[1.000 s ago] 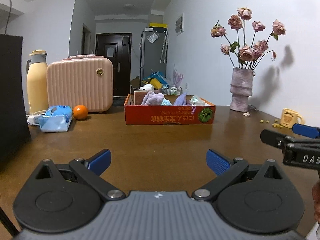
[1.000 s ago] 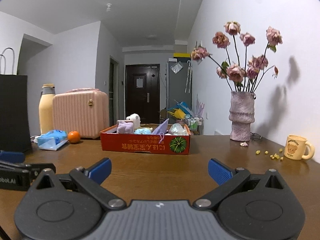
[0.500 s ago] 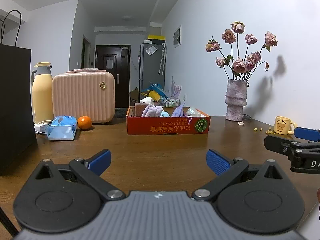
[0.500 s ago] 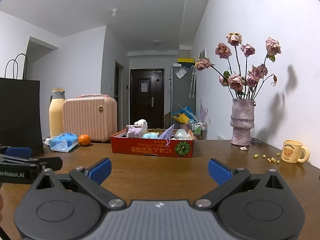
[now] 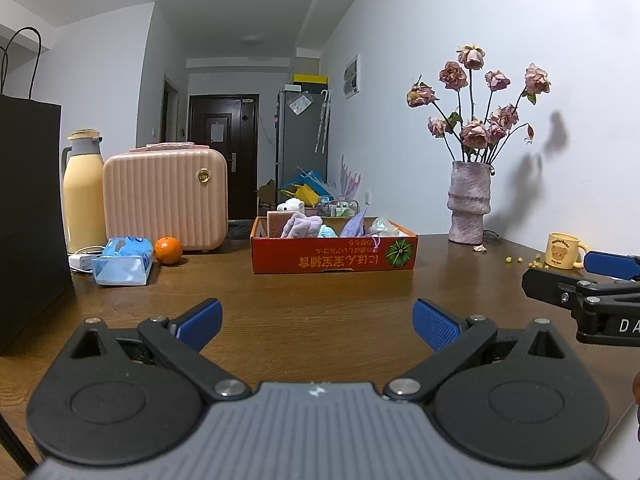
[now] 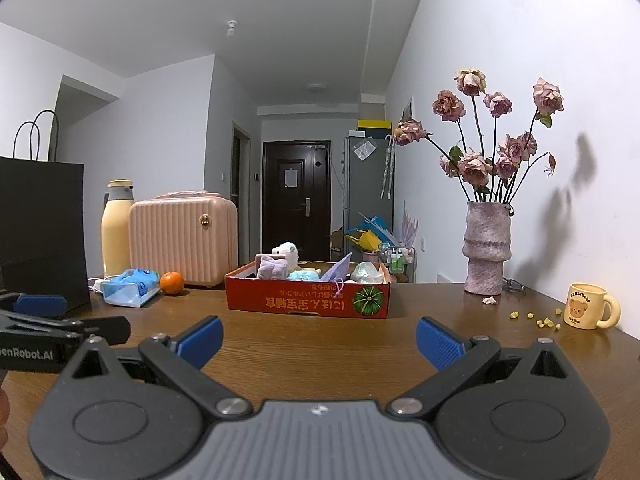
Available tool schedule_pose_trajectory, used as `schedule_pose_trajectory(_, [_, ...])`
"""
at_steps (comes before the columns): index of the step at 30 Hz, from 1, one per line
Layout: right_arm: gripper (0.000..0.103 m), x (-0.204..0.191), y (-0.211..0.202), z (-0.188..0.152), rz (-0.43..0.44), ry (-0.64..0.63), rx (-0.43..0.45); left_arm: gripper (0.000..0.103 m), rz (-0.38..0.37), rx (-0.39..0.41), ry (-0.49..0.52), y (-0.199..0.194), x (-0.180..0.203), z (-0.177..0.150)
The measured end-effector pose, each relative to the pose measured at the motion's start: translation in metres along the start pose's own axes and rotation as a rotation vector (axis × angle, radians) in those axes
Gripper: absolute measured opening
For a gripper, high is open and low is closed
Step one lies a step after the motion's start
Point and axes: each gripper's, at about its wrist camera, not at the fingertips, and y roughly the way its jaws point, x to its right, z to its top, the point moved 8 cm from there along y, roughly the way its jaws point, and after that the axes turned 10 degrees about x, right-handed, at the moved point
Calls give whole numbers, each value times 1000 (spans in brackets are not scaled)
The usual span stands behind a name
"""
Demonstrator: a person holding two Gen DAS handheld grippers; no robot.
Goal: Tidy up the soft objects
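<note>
Soft toys sit piled in the red cardboard box [image 6: 307,299], mid-table, well ahead of both your grippers. Wooden table [image 6: 320,344] carries everything.

Largest first, left side: black paper bag [image 6: 42,232] at your far left edge, upright. Pink ribbed case [image 6: 183,240] behind and left of the box, upright. Yellow thermos jug [image 6: 116,232] just beside the case, on its left. Right side: textured vase [image 6: 486,254] with dried roses [image 6: 496,128], near the wall, well apart from the box.

In the box: purple plush [image 6: 273,267] at the left end, white plush [image 6: 286,252] behind it, blue plush [image 6: 304,276] in the middle, purple pointed piece [image 6: 340,268] beside that, pale bagged item [image 6: 367,273] at the right end. How they rest on one another cannot be told from here.

Smaller things: blue tissue pack [image 6: 128,286] lying near the bag, orange [image 6: 172,282] just beside it, bear mug [image 6: 588,306] at the far right, yellow crumbs [image 6: 544,320] scattered near the mug.

Your left gripper [image 5: 318,320]: jaws spread wide, nothing between the blue pads, held over the near table. Your right gripper [image 6: 320,340]: same, wide apart, empty. The two sit side by side, apart, both facing the box.
</note>
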Motion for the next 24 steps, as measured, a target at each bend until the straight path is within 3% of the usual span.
schedule_pose_trajectory(24, [103, -2, -1, 0, 2, -2, 3, 103, -2, 2, 4, -1, 1, 0])
